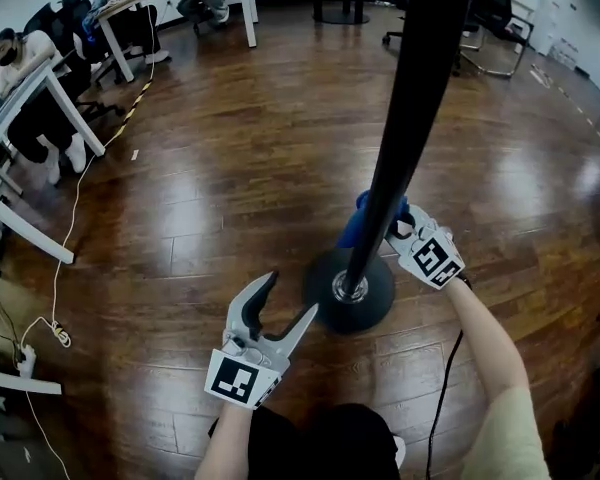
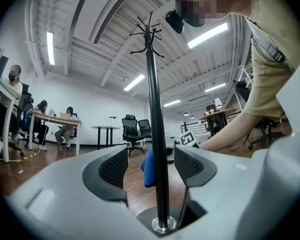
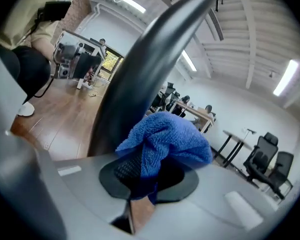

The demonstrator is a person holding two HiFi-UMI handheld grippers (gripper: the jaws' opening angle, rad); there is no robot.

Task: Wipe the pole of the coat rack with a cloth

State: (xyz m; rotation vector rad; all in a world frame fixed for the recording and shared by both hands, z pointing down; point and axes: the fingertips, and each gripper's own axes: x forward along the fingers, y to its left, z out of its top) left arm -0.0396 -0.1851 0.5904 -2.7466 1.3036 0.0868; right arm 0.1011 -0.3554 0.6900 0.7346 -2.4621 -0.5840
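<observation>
The coat rack's black pole (image 1: pixel 405 128) rises from a round black base (image 1: pixel 352 293) on the wood floor. My right gripper (image 1: pixel 398 223) is shut on a blue cloth (image 1: pixel 360 223) and holds it against the pole low down, just above the base. In the right gripper view the cloth (image 3: pixel 165 144) bulges from the jaws beside the pole (image 3: pixel 140 79). My left gripper (image 1: pixel 285 308) hovers open to the left of the base, holding nothing. The left gripper view looks between its jaws at the pole (image 2: pixel 157 149), with the blue cloth (image 2: pixel 149 166) behind it and hooks at the top.
White desks (image 1: pixel 40 128) with seated people and black chairs line the left and back. A yellow cable (image 1: pixel 65 258) runs across the floor at left. An office chair (image 1: pixel 485 18) stands at the back right. A black cord (image 1: pixel 445 388) hangs from my right gripper.
</observation>
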